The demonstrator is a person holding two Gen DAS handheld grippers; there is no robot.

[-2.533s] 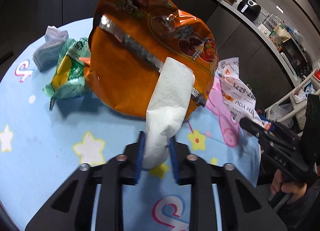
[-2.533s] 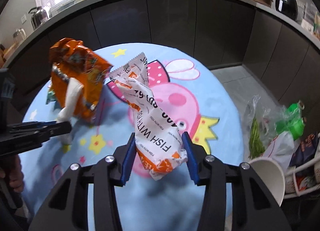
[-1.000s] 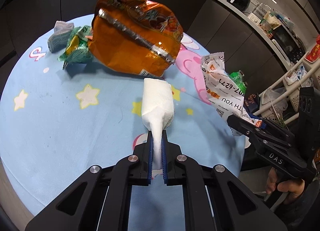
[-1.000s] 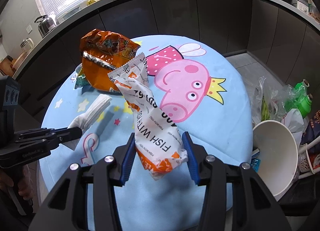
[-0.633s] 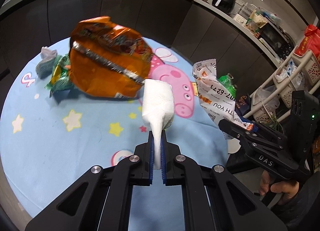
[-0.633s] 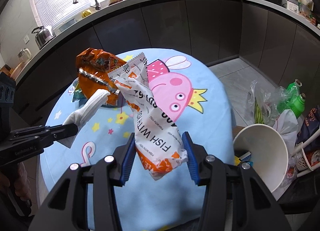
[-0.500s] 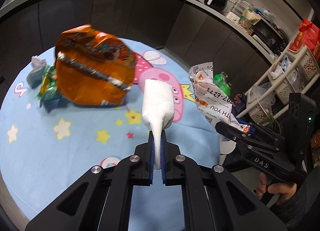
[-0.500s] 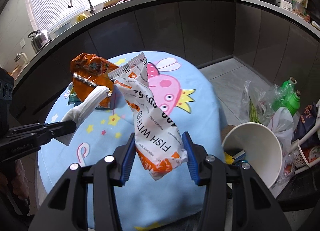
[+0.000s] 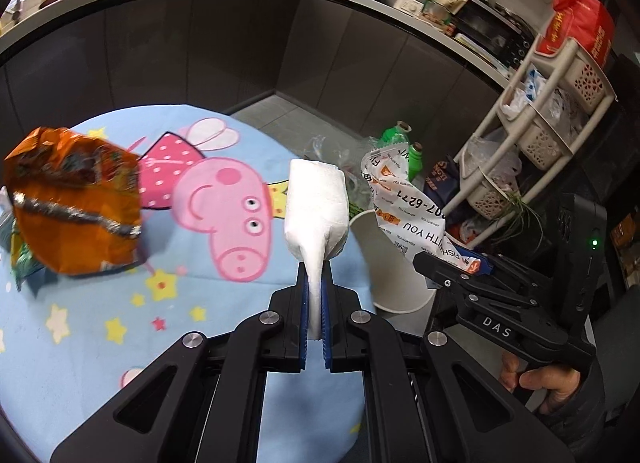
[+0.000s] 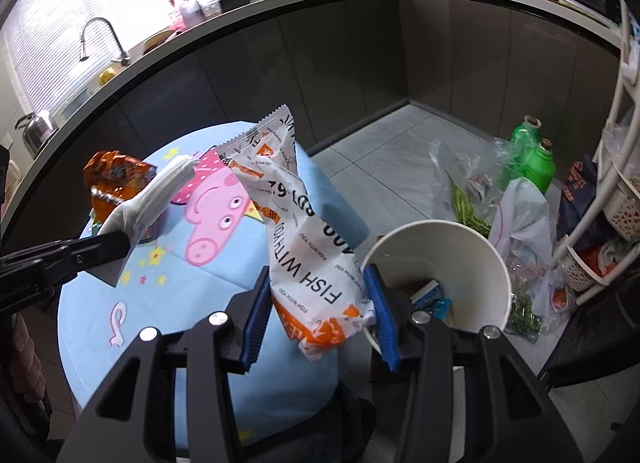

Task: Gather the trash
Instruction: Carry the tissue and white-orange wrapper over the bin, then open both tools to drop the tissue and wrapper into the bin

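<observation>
My left gripper (image 9: 315,311) is shut on a white paper towel (image 9: 316,215) and holds it up above the right edge of the blue cartoon tablecloth (image 9: 80,303). My right gripper (image 10: 316,315) is shut on a white and orange snack wrapper (image 10: 296,231), held in the air just left of a white paper bin (image 10: 460,247) on the floor. The bin (image 9: 384,263) also shows beyond the towel in the left wrist view, with the wrapper (image 9: 404,207) above it. An orange chip bag (image 9: 72,203) lies on the table at left.
A green wrapper (image 9: 20,263) peeks from under the chip bag. Beside the bin on the floor are green bottles (image 10: 532,159), plastic bags with greens (image 10: 468,191) and a white basket rack (image 9: 532,131). Dark cabinets and a loaded counter curve behind.
Both grippers have swung right, away from the table's middle toward the white bin, each still holding its item. The chip bag now lies far left.
</observation>
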